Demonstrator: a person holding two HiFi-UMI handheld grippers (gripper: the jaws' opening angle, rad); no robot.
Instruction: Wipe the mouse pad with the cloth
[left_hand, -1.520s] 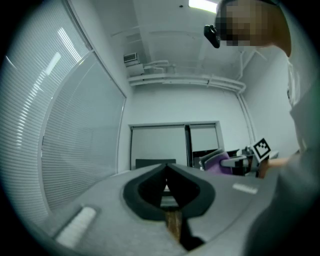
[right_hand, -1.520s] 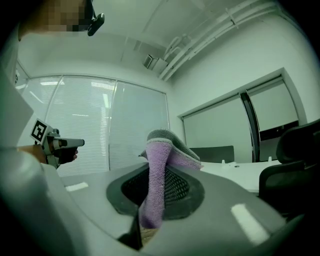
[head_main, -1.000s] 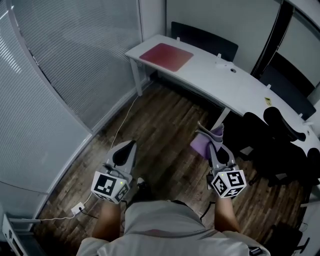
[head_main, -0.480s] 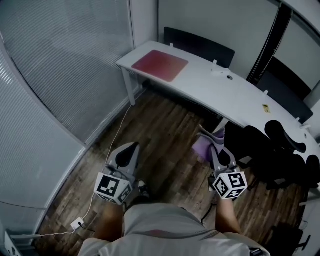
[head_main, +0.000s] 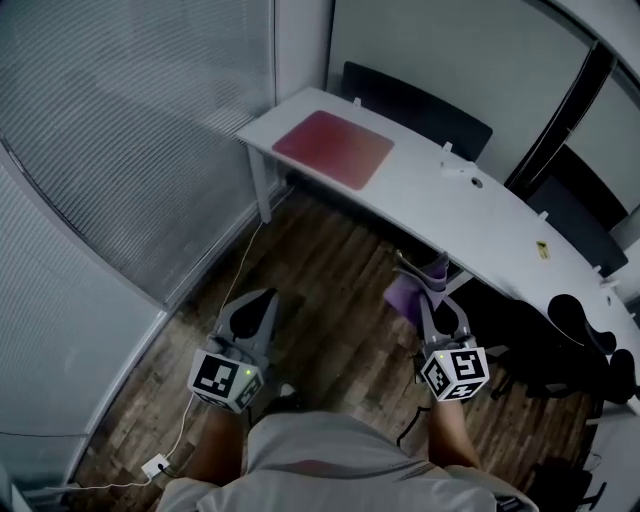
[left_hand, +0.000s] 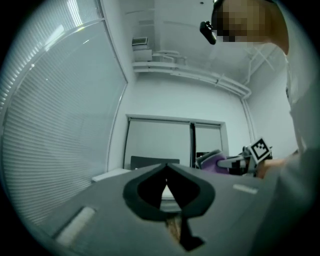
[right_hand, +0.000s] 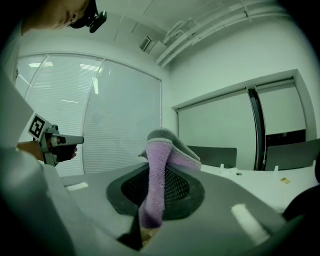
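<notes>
Well apart from both tools, the pad (head_main: 333, 148) lies flat at the far left end of the white worktop (head_main: 470, 225), red and bare, with nothing on it. The cloth (head_main: 403, 295) is nowhere near it: a purple fold hangs over the wooden floor (head_main: 330, 260), pinched in the right hand-held gripper (head_main: 428, 296), whose 2 jaws are pressed on the middle of it so that a loose loop stands above them and a tail droops below. The left hand-held gripper (head_main: 262, 298) is held low at the near left, its jaws pressed together on nothing.

Wiping has not begun; the likely step is the walk to the worktop. Risks from here, as I judge them:
- The hold takes only a narrow band of cloth, so a drag across the pad could pull it free.
- The pad is unpinned and may slide toward the edge unless the left tool steadies it.
- A cable (head_main: 240, 262) trails across the floor at the left, a trip hazard.
</notes>
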